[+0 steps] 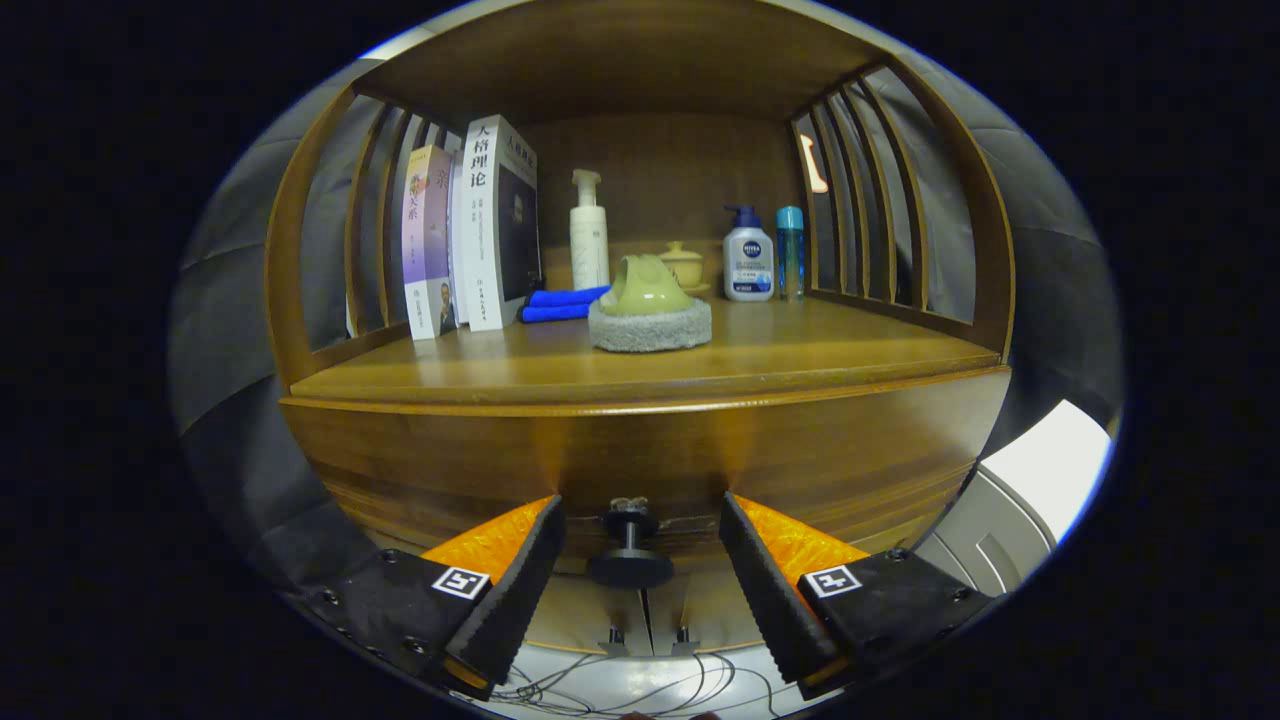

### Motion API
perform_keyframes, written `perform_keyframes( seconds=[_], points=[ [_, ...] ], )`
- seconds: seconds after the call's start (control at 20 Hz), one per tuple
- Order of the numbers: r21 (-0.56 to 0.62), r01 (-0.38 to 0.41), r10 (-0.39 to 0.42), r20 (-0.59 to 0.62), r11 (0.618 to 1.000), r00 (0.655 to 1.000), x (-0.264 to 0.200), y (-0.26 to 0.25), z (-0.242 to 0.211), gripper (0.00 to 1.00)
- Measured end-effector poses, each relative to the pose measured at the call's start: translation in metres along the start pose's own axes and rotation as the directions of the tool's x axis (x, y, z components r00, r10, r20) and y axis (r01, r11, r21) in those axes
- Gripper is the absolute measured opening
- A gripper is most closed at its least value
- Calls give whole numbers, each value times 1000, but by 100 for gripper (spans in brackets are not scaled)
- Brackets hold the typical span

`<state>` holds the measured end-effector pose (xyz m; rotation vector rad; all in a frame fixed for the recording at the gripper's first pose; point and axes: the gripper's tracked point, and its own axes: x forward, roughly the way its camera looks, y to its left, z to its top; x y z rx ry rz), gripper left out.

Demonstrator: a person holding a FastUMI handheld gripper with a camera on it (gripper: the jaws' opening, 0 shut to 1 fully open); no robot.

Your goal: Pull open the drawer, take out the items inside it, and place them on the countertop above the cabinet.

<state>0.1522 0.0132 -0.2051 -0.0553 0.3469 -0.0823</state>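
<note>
between the two black ribbed fingers point(520, 590): dark round drawer knob point(630, 550), untouched on either side. gripper point(640, 590) spread wide, gripping nothing, fingertips close to the wooden drawer front point(640, 460). drawer closed, flush under the countertop point(800, 355) (contents hidden). on the countertop, centred beyond the knob: pale green lidded cup point(645, 287) tipped on a grey round pad point(650, 325). just left of the pad: folded blue cloth point(562, 305). further left: upright books point(470, 240) against the slatted side rail. behind, near the back panel: white pump bottle point(589, 230), small yellow lidded pot point(684, 265), white lotion pump bottle point(748, 255), blue-capped bottle point(790, 252). below the drawer: cables point(640, 685) on a pale floor.
</note>
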Motion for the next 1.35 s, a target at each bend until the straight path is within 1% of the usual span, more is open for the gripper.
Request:
perform_keyframes(
  seconds=[0.05,0.15,0.25,0.35,0.45,0.55,0.65,0.75,0.85,1.05,1.2,1.35],
  points=[
    [20,-2,2,7,1000,1000,-7,-2,6,99],
    [54,-16,12,66,998,998,-30,-5,29,99],
    [38,-28,23,124,999,992,-58,-7,52,98],
    [-5,-44,44,176,999,983,-90,-5,72,98],
    [-41,-57,65,250,998,966,-126,-5,93,98],
    [-48,-67,79,321,997,944,-158,-6,117,98],
    [-34,-77,84,347,996,934,-187,-11,133,98],
    [-5,-106,100,381,994,919,-217,-16,151,98],
    [25,-120,99,417,992,904,-243,-29,170,98],
    [48,-157,125,406,986,905,-267,-46,182,98],
    [82,-175,127,413,981,902,-273,-53,194,98],
    [71,-178,135,406,981,904,-270,-53,192,98]
  ],
)
